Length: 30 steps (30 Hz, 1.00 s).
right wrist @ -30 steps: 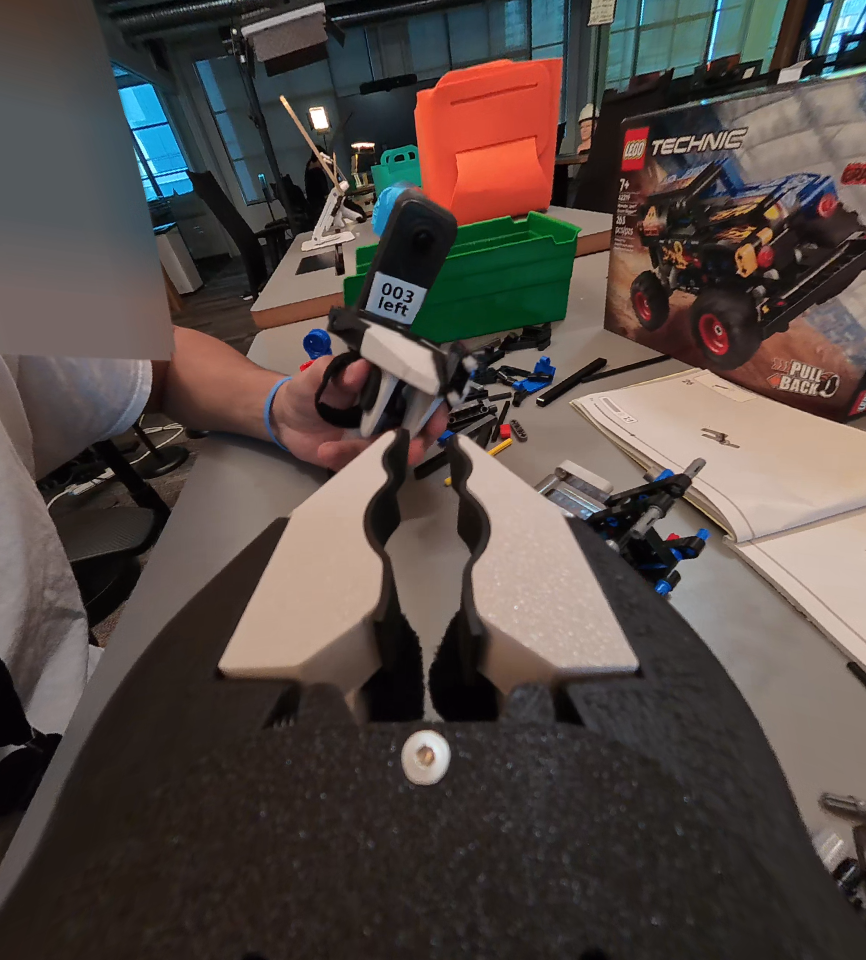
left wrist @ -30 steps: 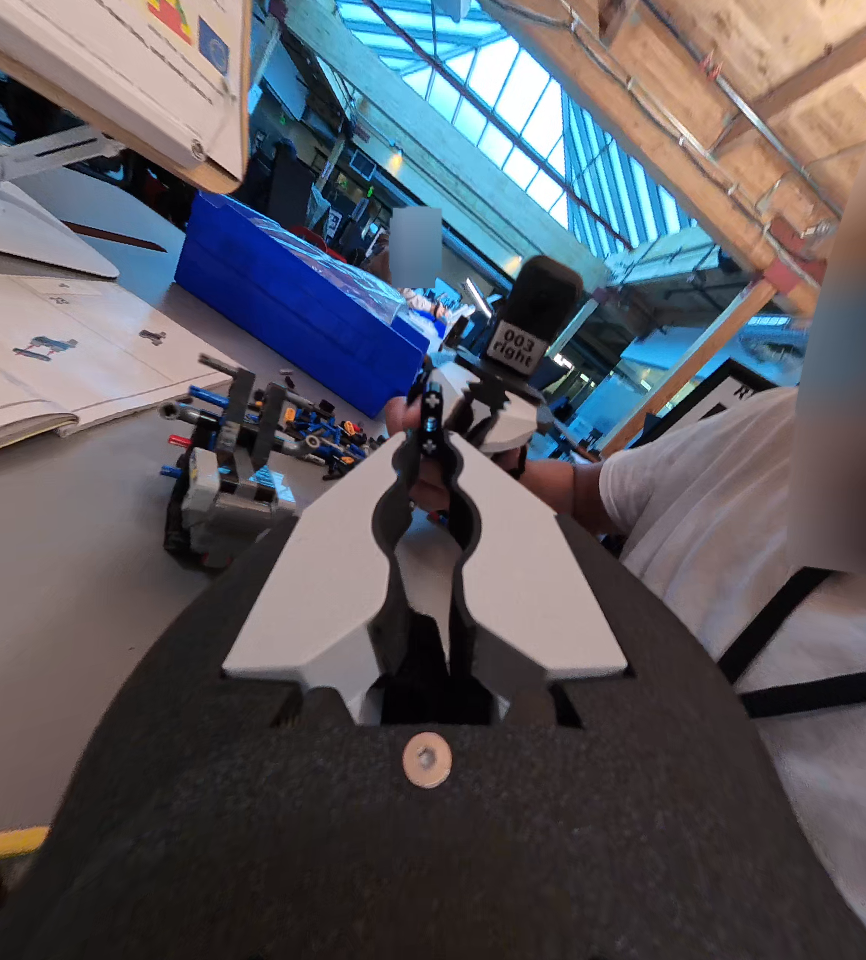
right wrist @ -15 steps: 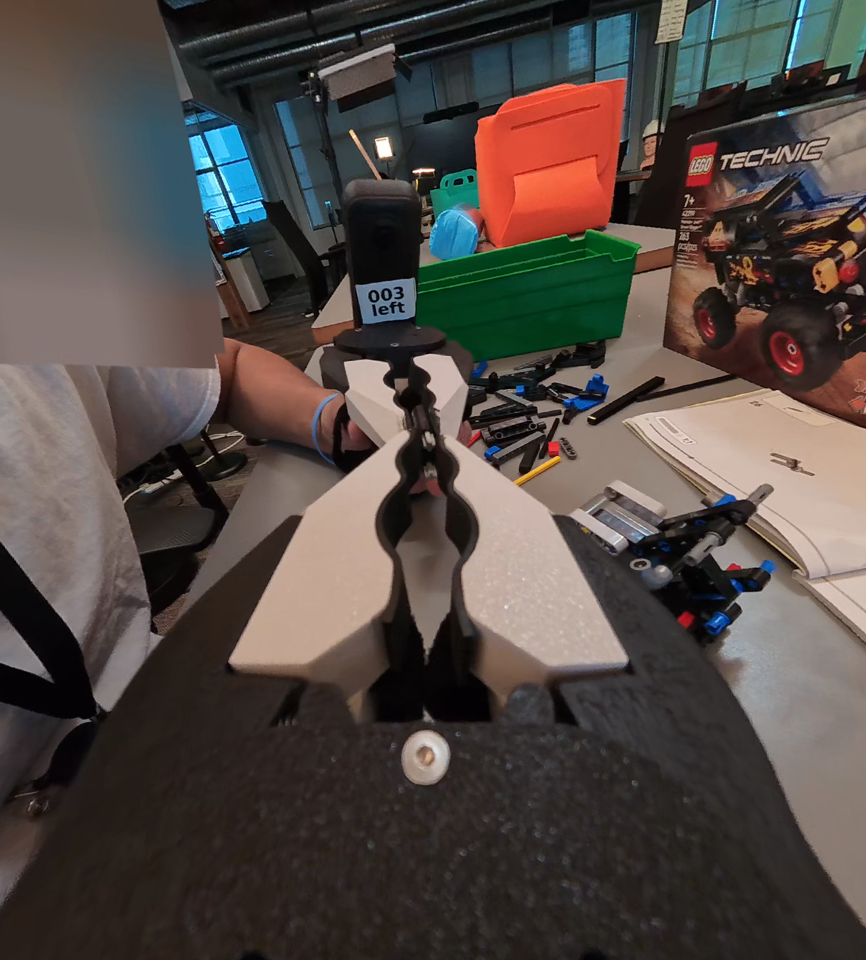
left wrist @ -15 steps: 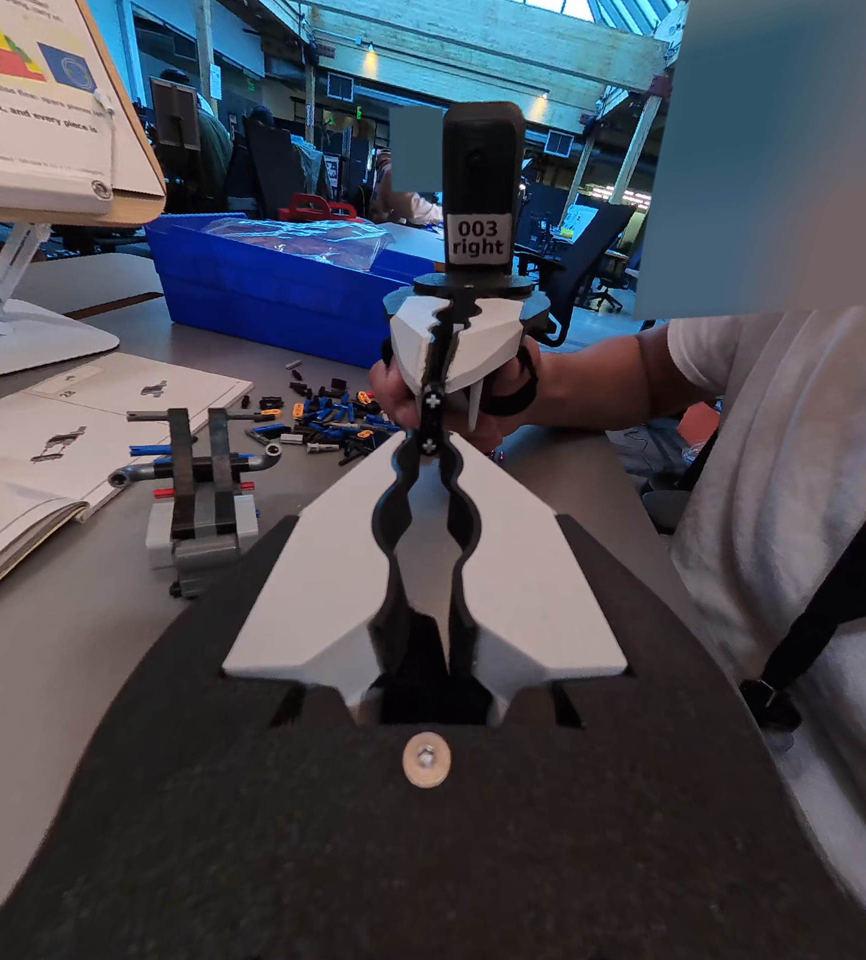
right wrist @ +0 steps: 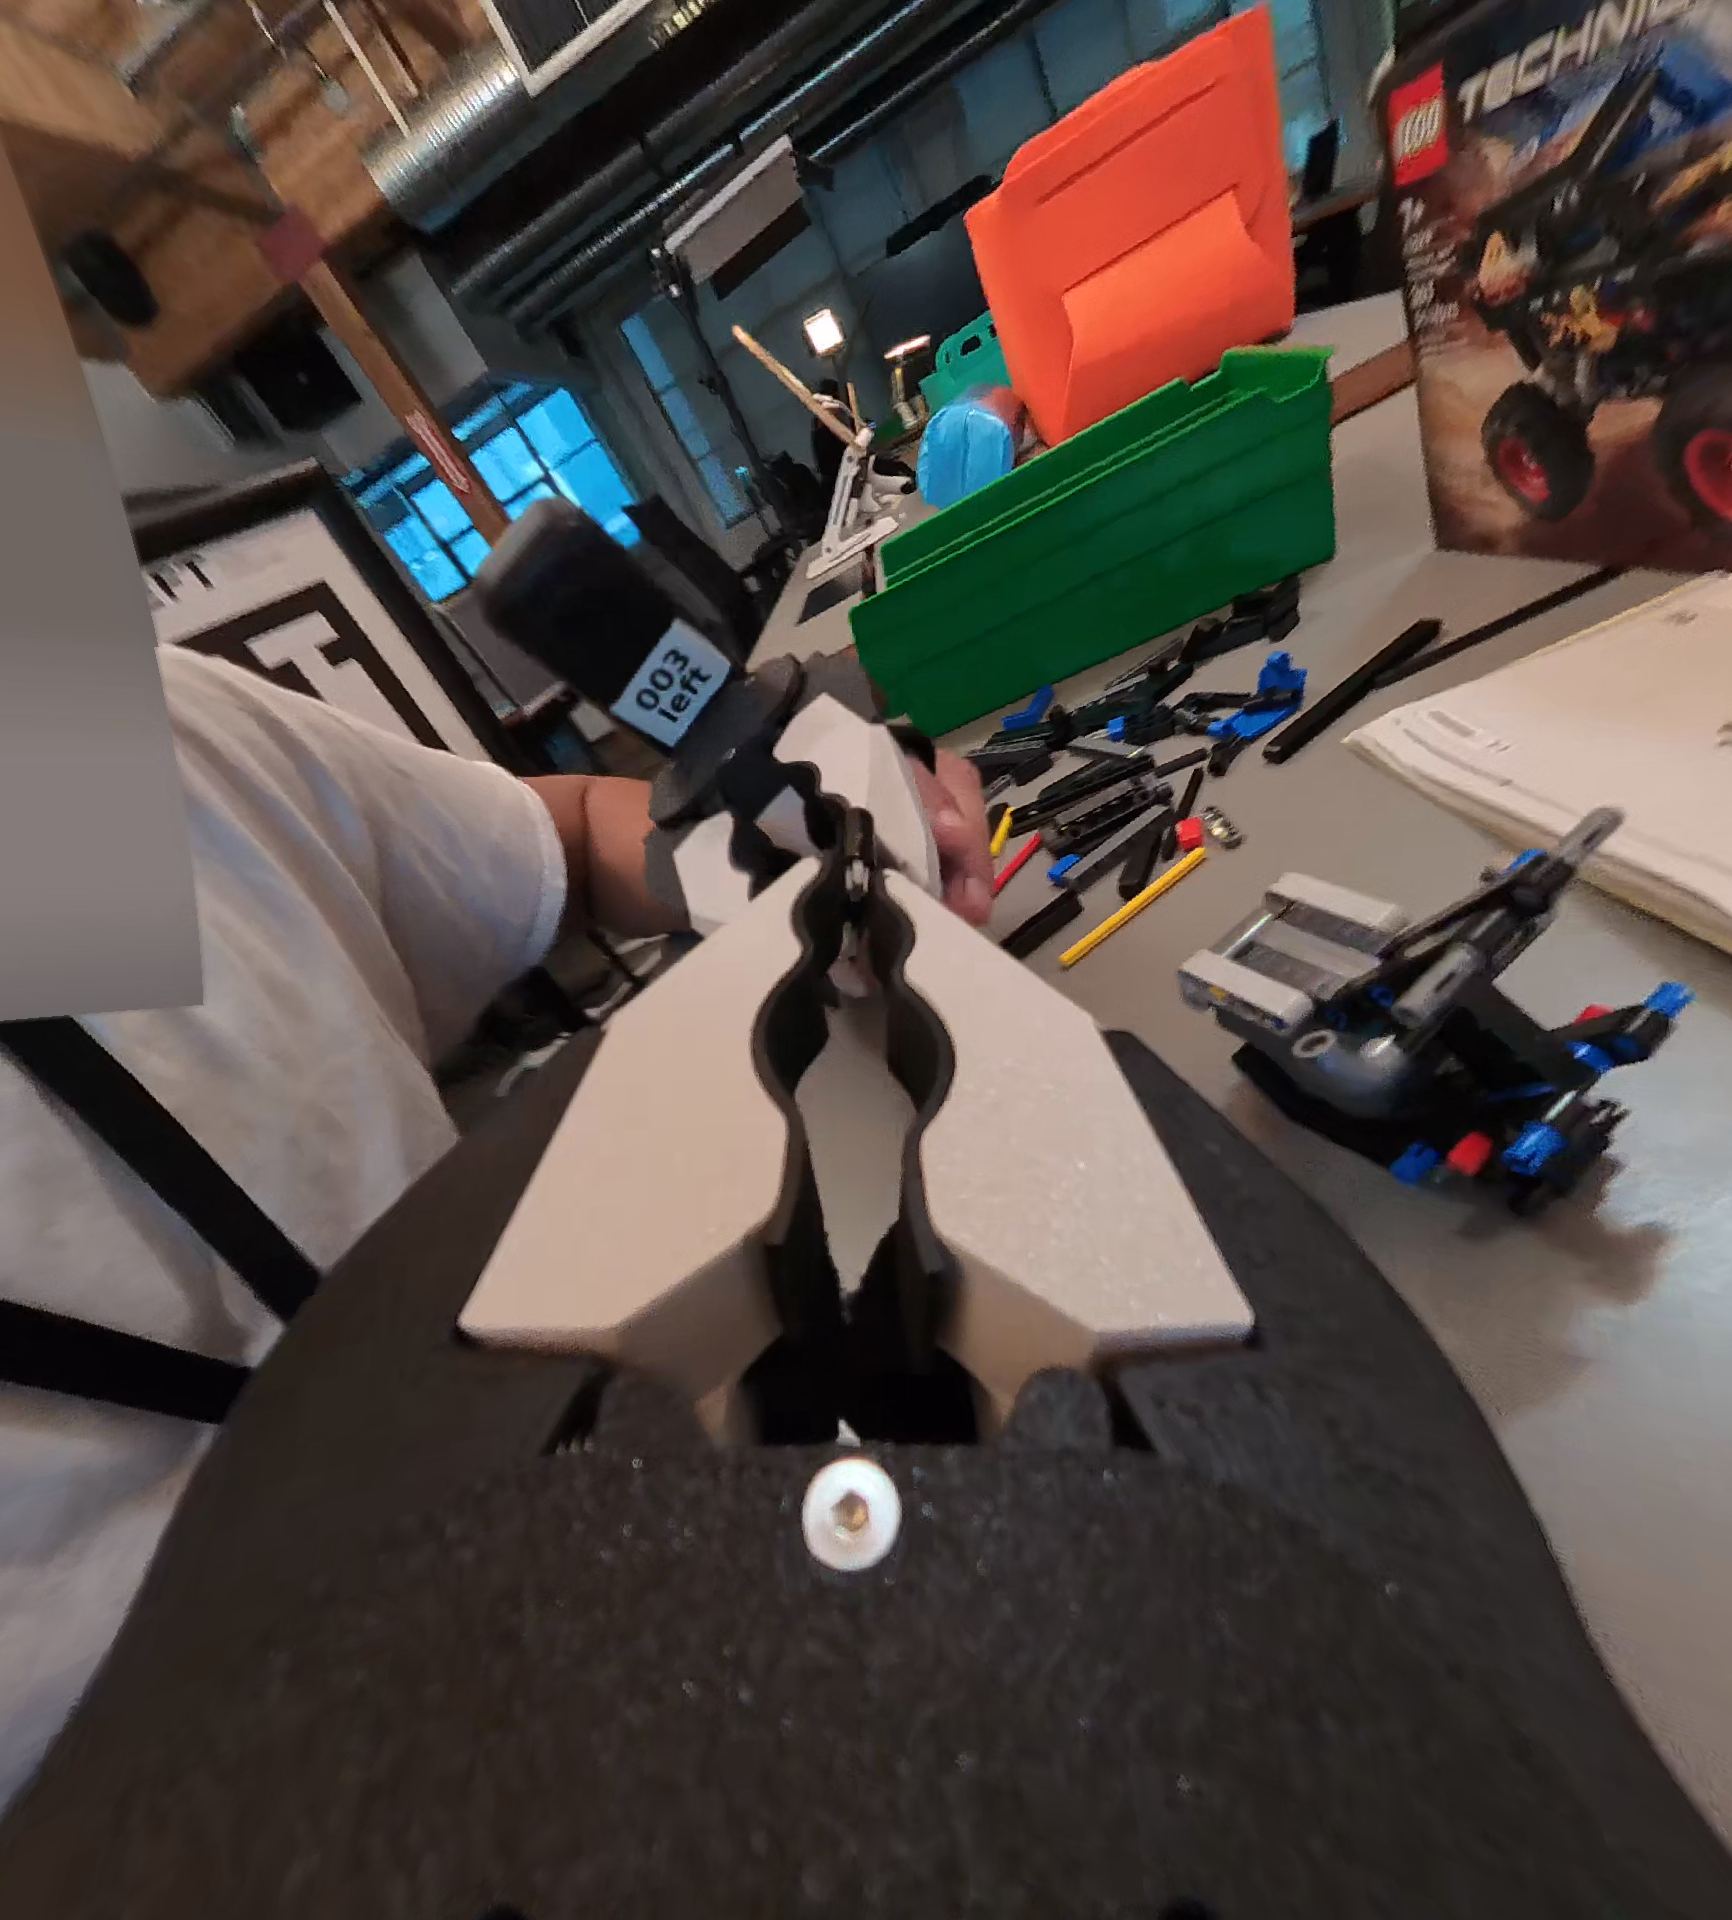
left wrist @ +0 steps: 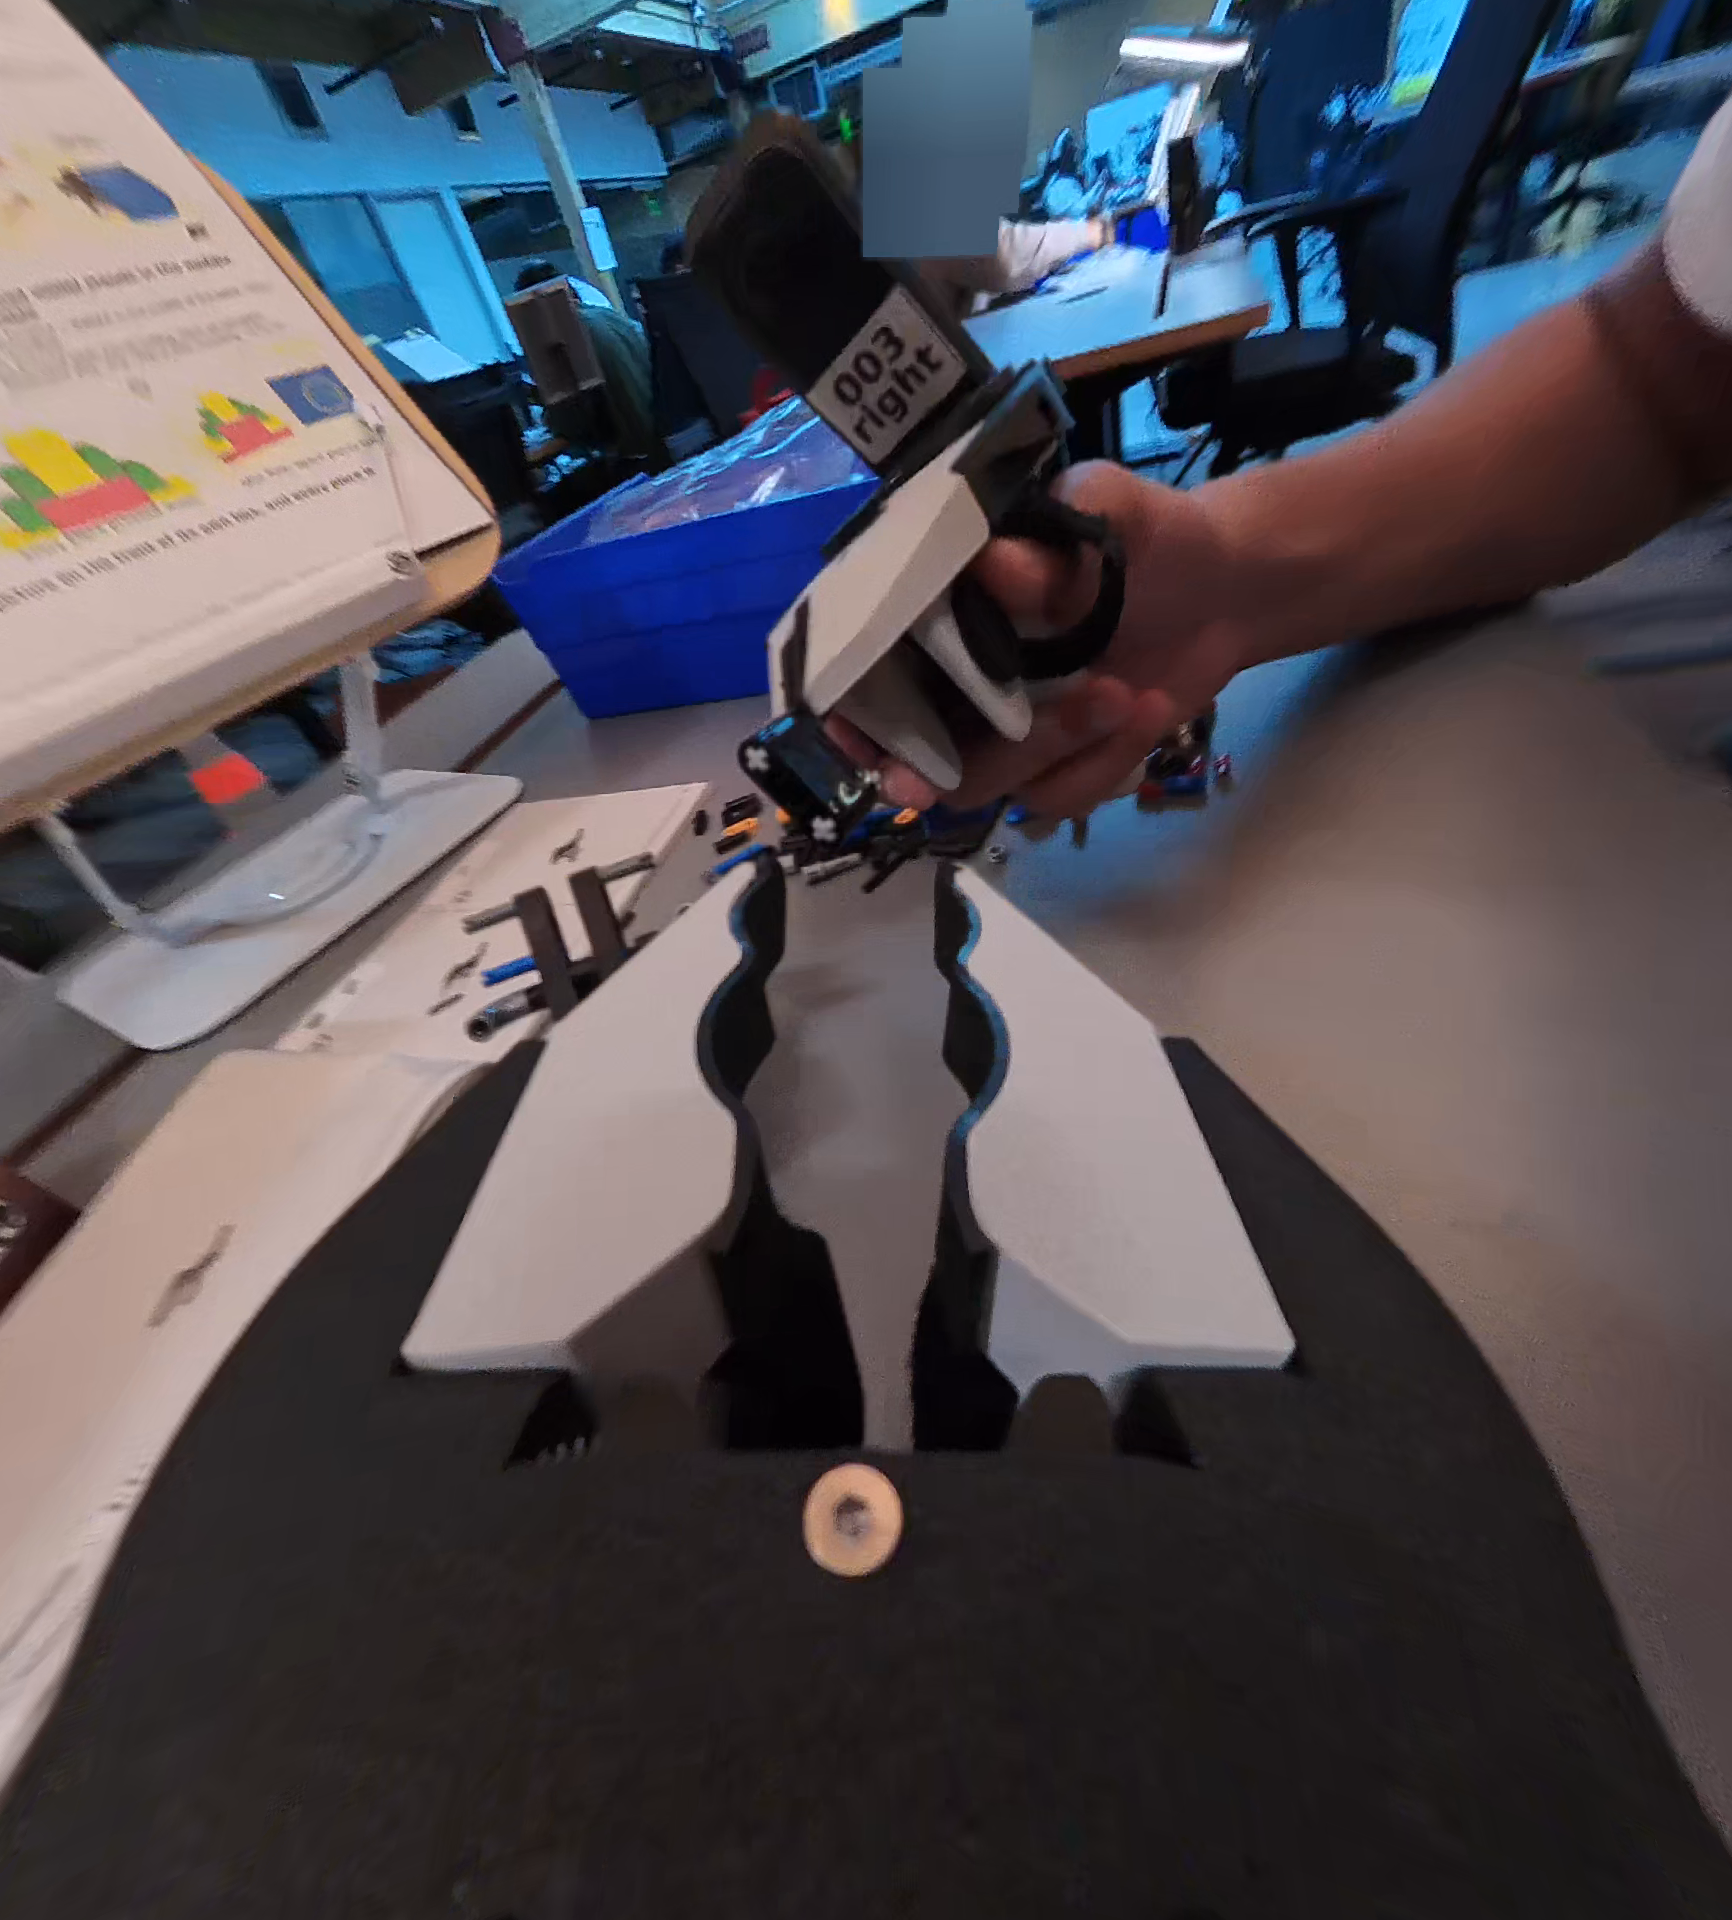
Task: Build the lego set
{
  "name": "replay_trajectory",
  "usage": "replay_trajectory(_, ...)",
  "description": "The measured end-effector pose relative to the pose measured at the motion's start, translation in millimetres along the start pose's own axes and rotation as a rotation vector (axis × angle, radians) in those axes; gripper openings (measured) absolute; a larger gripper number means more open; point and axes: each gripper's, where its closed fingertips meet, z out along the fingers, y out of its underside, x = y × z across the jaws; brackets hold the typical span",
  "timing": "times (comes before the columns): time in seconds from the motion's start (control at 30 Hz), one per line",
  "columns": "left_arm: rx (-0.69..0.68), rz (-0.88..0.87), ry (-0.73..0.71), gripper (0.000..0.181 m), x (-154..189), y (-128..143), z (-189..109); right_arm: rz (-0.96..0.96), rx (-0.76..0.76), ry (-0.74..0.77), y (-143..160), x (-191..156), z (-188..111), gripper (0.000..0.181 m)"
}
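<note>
Black lego piece [left wrist: 808, 776] clenched in the right gripper [right wrist: 854, 883], held above the grey table [left wrist: 1413, 1039].
Left gripper [left wrist: 846, 904] gapes, holding nothing. Each gripper wears a small white label; beyond them — the half-built model [right wrist: 1413, 1018], loose parts [right wrist: 1122, 769], a printed set box [right wrist: 1620, 281] cut off at the frame edge, its lettering blurred.

A small black beam [left wrist: 808, 777] with cross-shaped holes was pinched between the right gripper [right wrist: 854, 883]'s fingertips, clear of the table. The half-built chassis [right wrist: 1402, 1023], grey and black with blue and red pins, sat on the grey table [right wrist: 1568, 1299]. Loose black, blue, yellow and red pieces [right wrist: 1111, 790] lay scattered beyond it, before the green bin.
</note>
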Motion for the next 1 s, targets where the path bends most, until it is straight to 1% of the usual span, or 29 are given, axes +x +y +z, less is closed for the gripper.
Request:
replay_trajectory(0.07, -0.017, 0.062, -0.048, 0.031, -2, 0, 0, 0.074, -0.004, -0.034, 0, -1, 0, 0.003)
replay_trajectory(0.13, -0.022, 0.087, -0.081, 0.039, -5, -2, 0, 0.141, -0.024, -0.065, 4, -2, 1, 0.003)
replay_trajectory(0.17, -0.019, 0.089, -0.082, 0.042, -5, -3, -1, 0.169, -0.022, -0.083, 5, -3, 1, 0.003)
replay_trajectory(0.23, 0.008, 0.045, -0.044, 0.039, -2, -7, -2, 0.205, -0.029, -0.112, 7, -5, 2, 0.003)
replay_trajectory(0.3, 0.042, -0.072, 0.04, 0.033, 3, -11, -3, 0.133, -0.014, -0.103, 7, -6, 3, 0.003)
replay_trajectory(0.4, 0.101, -0.294, 0.164, 0.027, 7, -18, -6, -0.05, -0.005, -0.081, 7, -12, 4, 0.003)
replay_trajectory(0.47, 0.141, -0.371, 0.191, 0.023, 4, -22, -8, -0.125, -0.007, -0.07, 8, -15, 6, 0.003)
replay_trajectory(0.53, 0.13, -0.379, 0.201, 0.01, 4, -20, -8, -0.178, -0.008, -0.035, 8, -14, 7, 0.003)
replay_trajectory(0.6, 0.101, -0.353, 0.197, 0.005, 6, -16, -6, -0.221, -0.006, -0.009, 8, -12, 8, 0.003)
replay_trajectory(0.7, 0.084, -0.338, 0.209, 0.006, 10, -12, -4, -0.226, -0.006, -0.011, 9, -14, 9, 0.003)
replay_trajectory(0.83, 0.091, -0.349, 0.199, 0.009, 8, -13, -4, -0.232, 0.024, -0.01, 4, -16, 8, 0.003)
replay_trajectory(1.0, 0.083, -0.353, 0.21, 0.01, 9, -12, -2, -0.217, 0.039, -0.013, 3, -16, 8, 0.003)
